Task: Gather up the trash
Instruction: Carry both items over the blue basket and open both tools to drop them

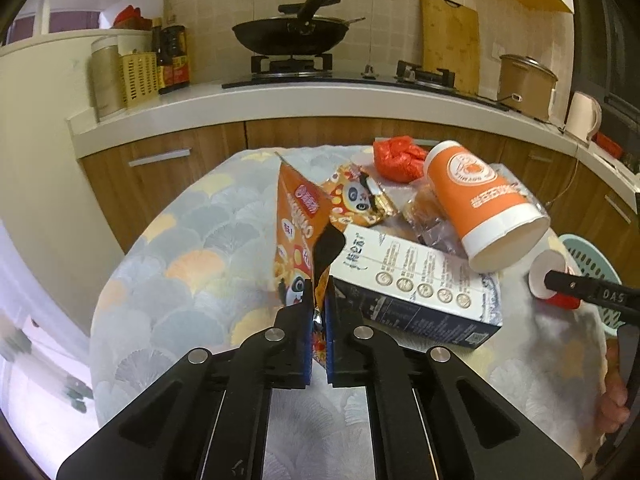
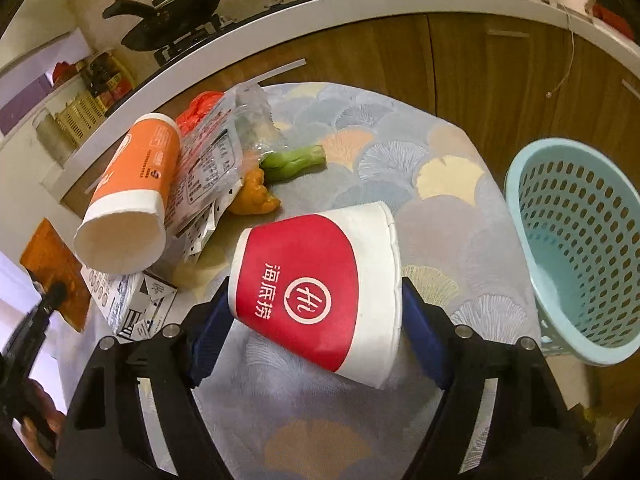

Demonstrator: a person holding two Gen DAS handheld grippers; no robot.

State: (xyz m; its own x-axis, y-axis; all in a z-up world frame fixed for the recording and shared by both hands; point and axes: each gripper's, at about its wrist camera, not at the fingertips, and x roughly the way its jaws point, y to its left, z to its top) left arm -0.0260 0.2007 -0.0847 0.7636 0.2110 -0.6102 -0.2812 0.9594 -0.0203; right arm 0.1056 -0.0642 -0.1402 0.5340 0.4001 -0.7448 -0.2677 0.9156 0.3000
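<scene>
1. Now, the red paper cup [image 2: 316,288] is lying on its side between the blue pads [image 2: 424,336] of the right gripper [image 2: 316,320], jaws clamped on its two ends, held over the table's near edge.
2. Over on the left, the left gripper [image 1: 319,320] is pinched tight on the torn orange snack bag [image 1: 296,236] — the bag stands up from the jaws near the middle of the patterned tablecloth [image 1: 180,240].
3. Just beside that bag lies a white-and-dark carton [image 1: 420,280], flat on the cloth, and an orange paper cup [image 1: 484,208] rests tipped over with its open mouth against the carton's top.
4. Toward the table's far edge — a crumpled red plastic bag [image 1: 396,158], a clear printed wrapper [image 2: 208,168], a green vegetable stub [image 2: 296,162] and an orange peel scrap [image 2: 252,196], all bunched close together.
5. Off the table's right edge stands a light-blue perforated basket [image 2: 580,240], mouth tilted toward the right wrist camera.
</scene>
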